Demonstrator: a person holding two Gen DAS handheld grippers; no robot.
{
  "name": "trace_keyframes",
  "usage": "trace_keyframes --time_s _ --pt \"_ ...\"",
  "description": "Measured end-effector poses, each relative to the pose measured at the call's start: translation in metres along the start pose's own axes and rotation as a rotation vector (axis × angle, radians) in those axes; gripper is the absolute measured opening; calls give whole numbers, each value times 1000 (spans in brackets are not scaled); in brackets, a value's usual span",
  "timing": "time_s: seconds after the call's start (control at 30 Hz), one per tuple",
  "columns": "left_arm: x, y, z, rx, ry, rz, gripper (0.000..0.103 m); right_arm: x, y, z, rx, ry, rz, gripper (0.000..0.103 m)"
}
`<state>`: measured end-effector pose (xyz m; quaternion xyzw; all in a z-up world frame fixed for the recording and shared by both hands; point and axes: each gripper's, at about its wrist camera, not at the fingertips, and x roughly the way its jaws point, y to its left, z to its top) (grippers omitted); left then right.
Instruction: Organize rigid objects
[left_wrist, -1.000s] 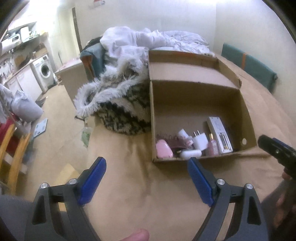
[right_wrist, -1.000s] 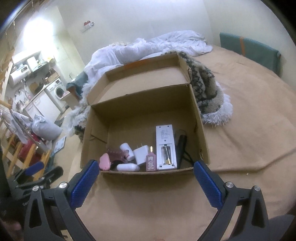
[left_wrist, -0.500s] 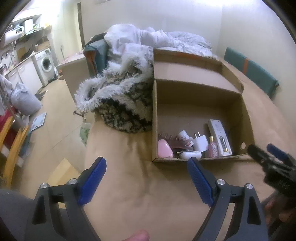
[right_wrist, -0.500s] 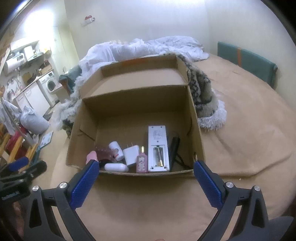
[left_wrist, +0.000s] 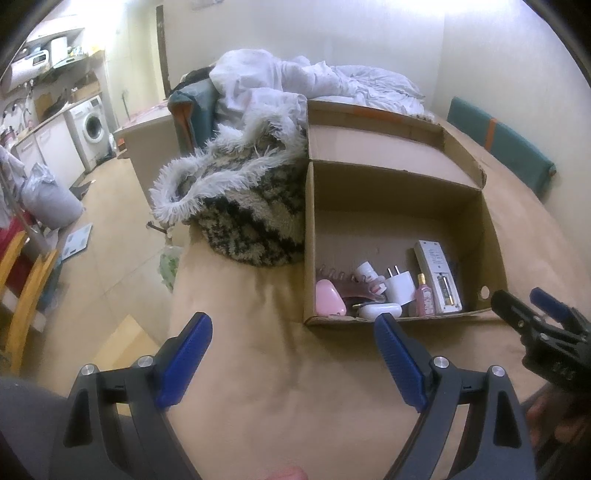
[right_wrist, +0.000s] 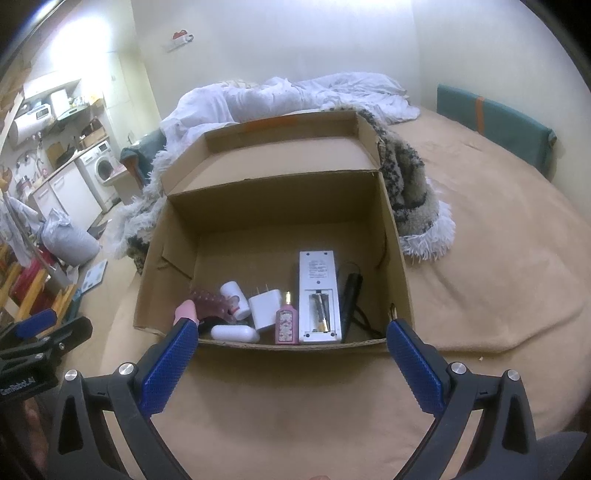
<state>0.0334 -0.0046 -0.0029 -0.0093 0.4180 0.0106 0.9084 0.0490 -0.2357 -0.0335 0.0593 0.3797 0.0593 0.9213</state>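
An open cardboard box (right_wrist: 400, 266) (left_wrist: 308, 236) sits on a tan blanket. Inside lie a white remote (right_wrist: 318, 295) (left_wrist: 439, 273), a pink perfume bottle (right_wrist: 287, 324) (left_wrist: 424, 299), a white charger plug (right_wrist: 264, 306) (left_wrist: 400, 286), a white oval case (right_wrist: 234, 333) (left_wrist: 380, 309), a small white bottle (right_wrist: 234, 295), a pink hair claw (right_wrist: 210, 300) (left_wrist: 351, 286), a pink case (left_wrist: 330, 299) and a black cabled device (right_wrist: 351, 295). My right gripper (right_wrist: 290, 338) is open and empty at the box's near wall. My left gripper (left_wrist: 291, 338) is open and empty, left of the box front.
A shaggy black-and-white throw (left_wrist: 243, 206) (right_wrist: 410, 184) lies against the box's far side. White bedding (right_wrist: 288, 96) is piled behind. A teal cushion (right_wrist: 495, 125) stands at the right wall. The bed edge drops to the floor at the left (left_wrist: 110, 229).
Both grippers have drawn back and lifted a little, so the box looks slightly farther and more from above. Both stay open. The items in the box have not moved.
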Motion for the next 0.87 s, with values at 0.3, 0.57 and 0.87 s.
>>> trace_keyframes --time_s 0.3,0.57,0.87 --pt "0 0 0 2 0 1 88 -1 0 1 4 -6 5 103" --pt "0 0 0 0 1 -3 88 -2 0 1 4 -8 5 103" --pt "3 2 -4 -4 9 -5 88 -3 3 1 5 -9 10 103"
